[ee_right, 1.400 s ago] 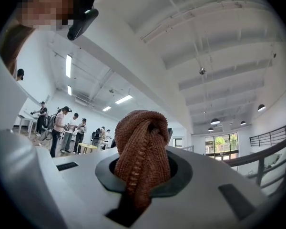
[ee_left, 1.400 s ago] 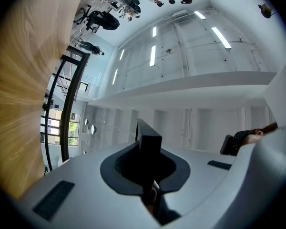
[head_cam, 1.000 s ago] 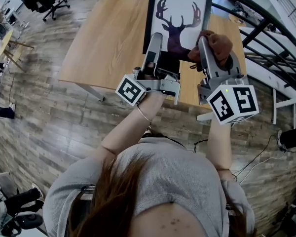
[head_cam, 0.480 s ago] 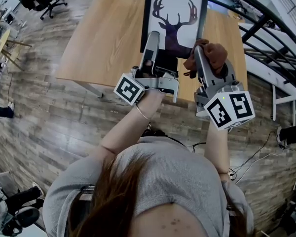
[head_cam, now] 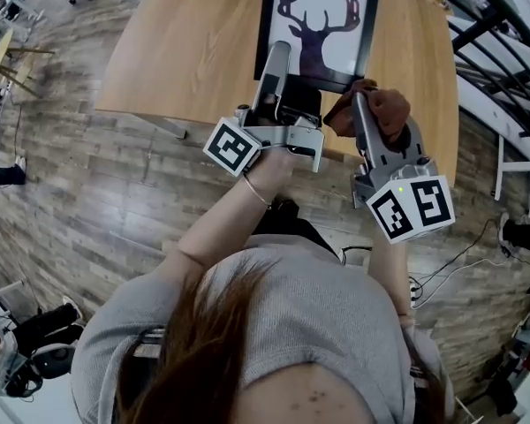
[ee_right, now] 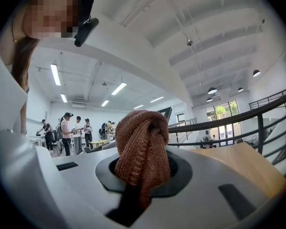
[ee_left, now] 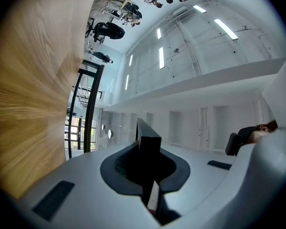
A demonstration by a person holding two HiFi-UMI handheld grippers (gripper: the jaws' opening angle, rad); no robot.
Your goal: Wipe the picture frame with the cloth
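Holding is what the left side does here: the left gripper (head_cam: 276, 60) has its jaws together on the lower edge of the picture frame (head_cam: 336, 25), near that edge's left end. In the left gripper view the frame's thin dark edge (ee_left: 148, 142) stands upright in the narrow slot between the pads. The frame, with its stag silhouette on white, sits over the wooden table (head_cam: 185, 51), its lower edge close to the table's near edge. Whether it rests on the wood or is carried clear of it, I cannot tell.

To the right, the right gripper (head_cam: 360, 104) is clamped on the brown cloth (head_cam: 384, 109). The right gripper view shows the knitted cloth (ee_right: 143, 147) bunched into a thick fold and pinched between the jaws, bulging out above them.

As for progress, the setup looks done: the frame is steadied and the cloth is in hand. No sign of wiping shows on the glass, so I judge the wiping itself is mostly or wholly left.

The cloth lies just beside the frame's lower right corner, at the table's near edge. Whether it touches the corner is unclear. The picture face spreads up and to the left of it, so the right gripper would need to carry the cloth that way across the glass.
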